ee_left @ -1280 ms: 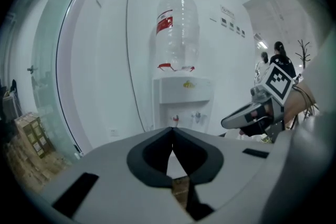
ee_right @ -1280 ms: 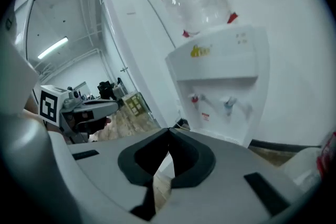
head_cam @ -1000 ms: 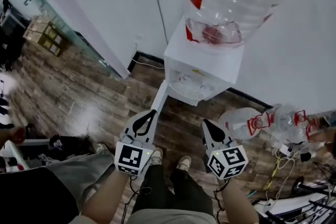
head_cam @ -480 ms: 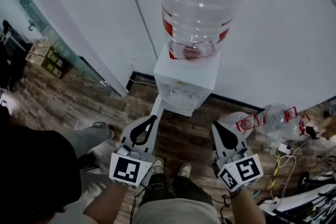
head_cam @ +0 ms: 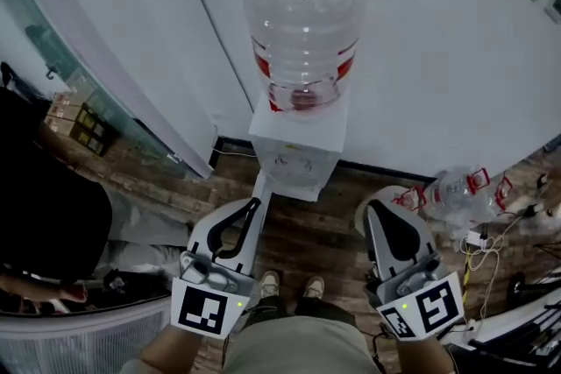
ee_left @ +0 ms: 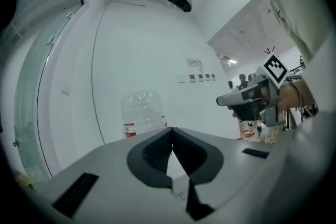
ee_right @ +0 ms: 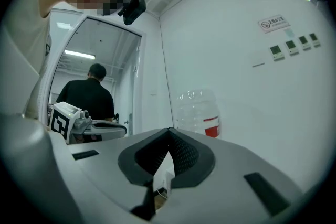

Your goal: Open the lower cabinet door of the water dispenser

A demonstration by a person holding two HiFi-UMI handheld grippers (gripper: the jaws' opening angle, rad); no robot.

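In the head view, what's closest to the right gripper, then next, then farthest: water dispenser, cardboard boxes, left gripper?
1. left gripper: close beside it, on the left.
2. water dispenser: straight ahead.
3. cardboard boxes: far off on the left side.

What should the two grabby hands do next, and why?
Probably just draw both back a little and stop. A thin white panel juts from the base of the water dispenser toward the person; it looks like the lower door, already swung open. The left gripper and right gripper are shut, empty and touching nothing.
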